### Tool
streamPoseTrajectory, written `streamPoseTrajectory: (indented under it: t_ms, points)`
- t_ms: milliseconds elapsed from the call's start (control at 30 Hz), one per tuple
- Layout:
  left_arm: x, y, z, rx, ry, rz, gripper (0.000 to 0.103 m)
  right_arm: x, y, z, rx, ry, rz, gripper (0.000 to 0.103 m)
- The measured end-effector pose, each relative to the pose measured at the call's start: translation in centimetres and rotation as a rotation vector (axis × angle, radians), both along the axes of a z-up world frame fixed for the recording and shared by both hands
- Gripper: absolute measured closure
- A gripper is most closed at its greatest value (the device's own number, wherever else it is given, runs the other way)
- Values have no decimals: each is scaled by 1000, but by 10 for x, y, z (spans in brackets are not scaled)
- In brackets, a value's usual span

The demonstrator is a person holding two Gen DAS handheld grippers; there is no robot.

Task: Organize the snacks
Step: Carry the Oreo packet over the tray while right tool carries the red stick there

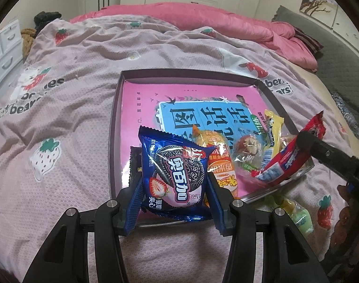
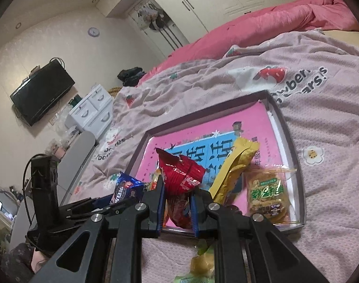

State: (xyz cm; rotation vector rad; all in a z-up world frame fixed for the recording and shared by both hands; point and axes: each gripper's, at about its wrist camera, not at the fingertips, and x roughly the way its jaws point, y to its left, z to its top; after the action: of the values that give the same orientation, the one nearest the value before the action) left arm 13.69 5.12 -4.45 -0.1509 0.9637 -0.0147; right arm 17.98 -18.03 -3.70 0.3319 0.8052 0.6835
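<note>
Snacks: one blue Oreo pack [image 1: 174,176], one red packet [image 2: 183,184], each gripped.

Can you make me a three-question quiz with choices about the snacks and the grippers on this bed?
1. Where is the shallow dark-rimmed tray with the pink printed bottom?
A. on the pink strawberry-print bedspread
B. on the white drawer unit
C. on the floor

2. What colour is the crinkly snack packet in the right gripper?
A. green
B. red
C. white

3. What is the left gripper doing?
A. hanging open with nothing in it
B. pressing on the tray rim
C. shut on the blue sandwich-cookie packet

Answers:
1 A, the strawberry-print bedspread shows all around the tray.
2 B, the packet between its fingers is red.
3 C, both fingers press the blue packet's sides.
</note>
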Motion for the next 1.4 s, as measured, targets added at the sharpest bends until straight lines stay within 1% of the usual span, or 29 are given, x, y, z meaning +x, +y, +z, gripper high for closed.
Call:
streamPoseTrajectory:
  t_ms: [133, 500, 667, 967, 1200, 1267, 1333, 1400]
  points:
    - [0, 0, 0, 1, 0, 0, 51, 2, 4, -2, -11, 0, 7, 84]
    - [4, -2, -4, 16, -4, -4, 51, 1, 9, -3, -108, -46, -28, 84]
    - [3, -3, -4, 19, -4, -5, 51, 1, 6, 0, -132, -66, -46, 83]
    - [4, -4, -5, 35, -3, -8, 51, 1, 0, 2, -139, -76, -73, 83]
    - [3, -5, -6, 46, -6, -13, 51, -1, 3, 1, -146, -70, -48, 82]
    - [3, -5, -6, 48, -7, -15, 51, -3, 6, 1, -145, -72, -40, 81]
    - [3, -5, -6, 51, -10, -18, 51, -4, 8, 1, -148, -77, -37, 72]
    - [3, -5, -6, 53, -12, -21, 51, -4, 9, 0, -146, -76, -29, 69]
